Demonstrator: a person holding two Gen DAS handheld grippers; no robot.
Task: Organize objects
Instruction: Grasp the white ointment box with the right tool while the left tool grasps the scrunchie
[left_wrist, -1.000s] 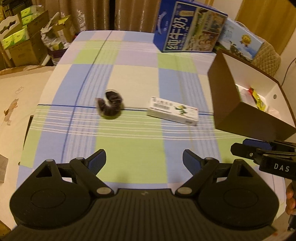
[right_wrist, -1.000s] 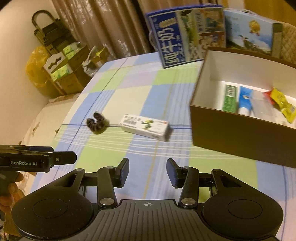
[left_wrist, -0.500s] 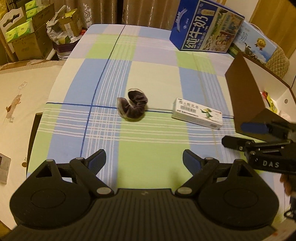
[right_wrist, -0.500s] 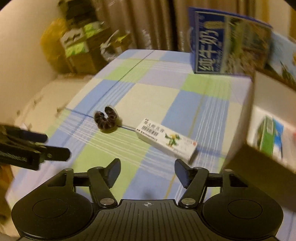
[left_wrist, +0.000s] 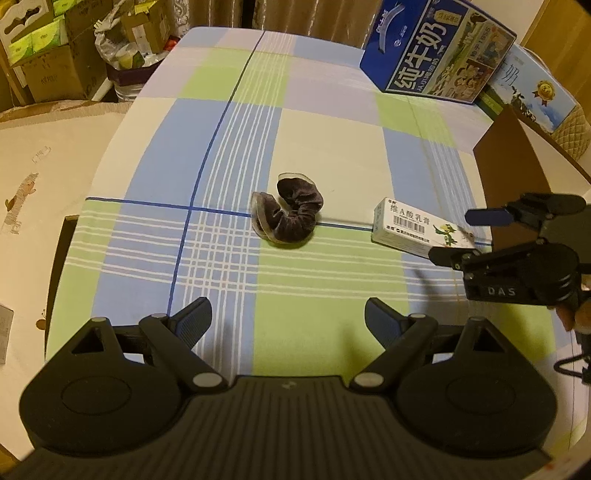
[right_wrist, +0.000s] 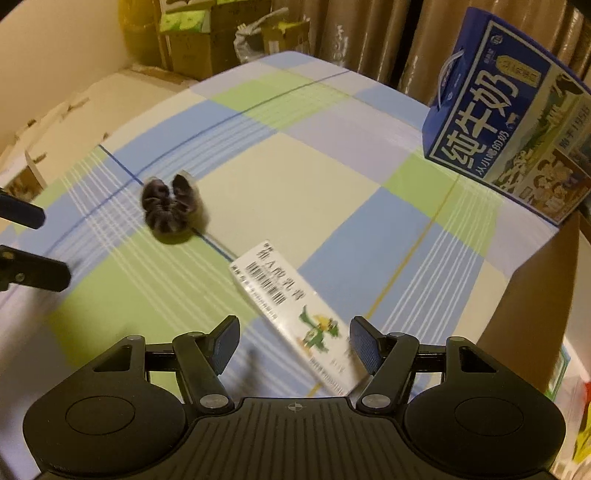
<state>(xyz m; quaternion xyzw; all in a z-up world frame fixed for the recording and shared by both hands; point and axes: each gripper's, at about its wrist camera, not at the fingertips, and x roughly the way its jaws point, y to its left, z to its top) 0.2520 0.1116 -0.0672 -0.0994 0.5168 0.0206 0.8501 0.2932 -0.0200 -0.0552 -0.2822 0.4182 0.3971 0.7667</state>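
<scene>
Cardboard carton: the white ointment box lies flat on the checked tablecloth, printed face up, running slantwise; its near end sits between the two fingers of the right gripper, though contact cannot be told from the blurred wrist view
Right gripper fingers: spread wide on either side of the box end; nothing pinched yet
Step in hand: judged to be the approach to pick up the ointment box, with the grasp not yet made
Next move calls for: lowering until the pads flank the box's narrow sides, squaring to its slant, then closing; after that a lift and carry to the brown storage box just to the right, which seems the place for it
Scrunchie: the dark velvet scrunchie lies curled on the cloth to the left of the ointment box, apart from it; untouched
Left gripper: the left gripper hovers above the near cloth, fingers spread, empty, pointed roughly toward the scrunchie; likely its later job
Background: a blue milk carton stands at the far edge, clear of the work
</scene>
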